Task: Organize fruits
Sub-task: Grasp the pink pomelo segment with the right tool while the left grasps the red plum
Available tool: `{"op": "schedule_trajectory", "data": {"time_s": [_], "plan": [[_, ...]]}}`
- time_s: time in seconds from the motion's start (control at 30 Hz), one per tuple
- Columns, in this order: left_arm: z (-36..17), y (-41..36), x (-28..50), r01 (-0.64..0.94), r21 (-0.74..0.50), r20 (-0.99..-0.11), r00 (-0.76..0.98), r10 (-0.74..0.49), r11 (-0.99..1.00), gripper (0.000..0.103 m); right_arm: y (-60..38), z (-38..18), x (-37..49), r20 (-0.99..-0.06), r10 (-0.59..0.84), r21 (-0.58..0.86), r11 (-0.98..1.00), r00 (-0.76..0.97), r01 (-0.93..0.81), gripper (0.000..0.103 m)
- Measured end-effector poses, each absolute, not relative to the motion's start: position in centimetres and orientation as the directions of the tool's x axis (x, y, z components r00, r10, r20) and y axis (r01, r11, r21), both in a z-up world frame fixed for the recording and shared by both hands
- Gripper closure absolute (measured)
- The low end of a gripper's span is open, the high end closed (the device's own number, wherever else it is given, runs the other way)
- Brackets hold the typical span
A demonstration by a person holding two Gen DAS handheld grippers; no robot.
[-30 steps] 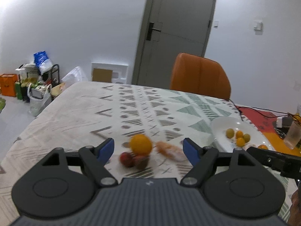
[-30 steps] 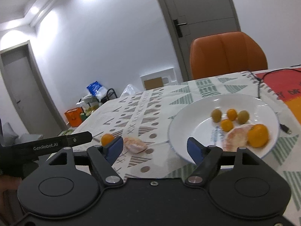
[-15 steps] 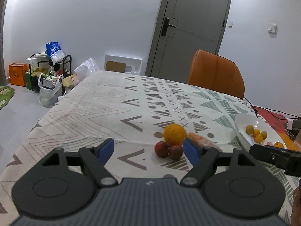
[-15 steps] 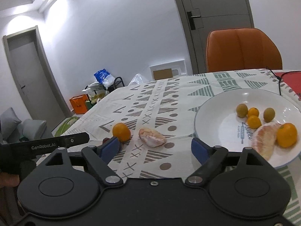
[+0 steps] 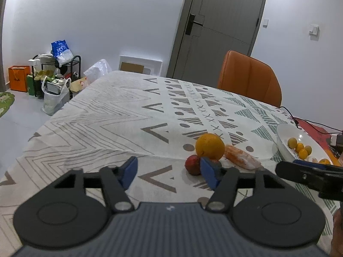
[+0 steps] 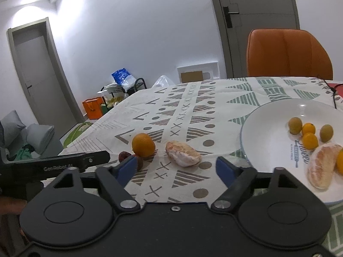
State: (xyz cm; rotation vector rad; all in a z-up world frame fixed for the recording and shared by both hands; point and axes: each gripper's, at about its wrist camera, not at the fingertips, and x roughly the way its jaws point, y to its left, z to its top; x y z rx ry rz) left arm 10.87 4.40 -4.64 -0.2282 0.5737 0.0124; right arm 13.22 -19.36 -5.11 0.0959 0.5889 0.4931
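An orange (image 5: 210, 146), two small dark red fruits (image 5: 193, 165) and a peeled citrus segment (image 5: 242, 157) lie together on the patterned tablecloth. My left gripper (image 5: 169, 171) hovers just short of them, its jaws closing with nothing between them; its right fingertip overlaps the red fruits in view. My right gripper (image 6: 176, 168) faces the peeled segment (image 6: 183, 153), jaws closing, nothing between the pads. The orange (image 6: 143, 142) lies left of that segment. To the right, the white plate (image 6: 268, 128) holds several small citrus fruits, another peeled segment (image 6: 323, 167) and an orange.
An orange chair (image 5: 248, 79) stands at the table's far side. A black cable (image 5: 308, 124) and a red mat lie beyond the plate. Bags and a rack (image 5: 53, 79) stand on the floor at the left. The table's left edge drops off close by.
The left gripper sank closer to the table, the fruit cluster slid right in its view, and its jaws narrowed. The right gripper swung left, bringing the peeled segment between its fingers in view.
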Motion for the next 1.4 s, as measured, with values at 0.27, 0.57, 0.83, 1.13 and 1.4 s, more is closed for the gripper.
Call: {"op": "schedule_trajectory", "data": {"time_s": [0.27,0.57,0.83,1.13,1.4], "plan": [[-5.4,3.9,12.2,-0.054,-0.229,-0.555,0.827,-0.085,0.972,0.061,-18.6,-5.5,15.0,-0.533,0.461,0.209,0.884,0.710,-0.418,0.037],[-5.7,3.6,13.0,-0.018,-0.264,-0.545,0.827,-0.134,0.964,0.064,-17.3,-6.2,16.7,-0.567,0.436,0.178,0.893,0.699,-0.413,0.040],[-6.2,3.0,13.3,-0.009,-0.256,-0.569,0.810,-0.143,0.967,0.085,-16.6,-6.6,17.3,-0.580,0.413,0.131,0.898,0.703,-0.420,0.042],[-5.6,3.5,12.6,-0.028,-0.253,-0.557,0.822,-0.122,0.967,0.086,-16.3,-6.9,16.8,-0.605,0.429,0.150,0.889,0.671,-0.433,0.077],[-5.1,4.1,12.0,-0.049,-0.248,-0.551,0.828,-0.099,0.968,0.086,-16.1,-6.5,15.8,-0.595,0.455,0.167,0.876,0.662,-0.452,0.073]]}}
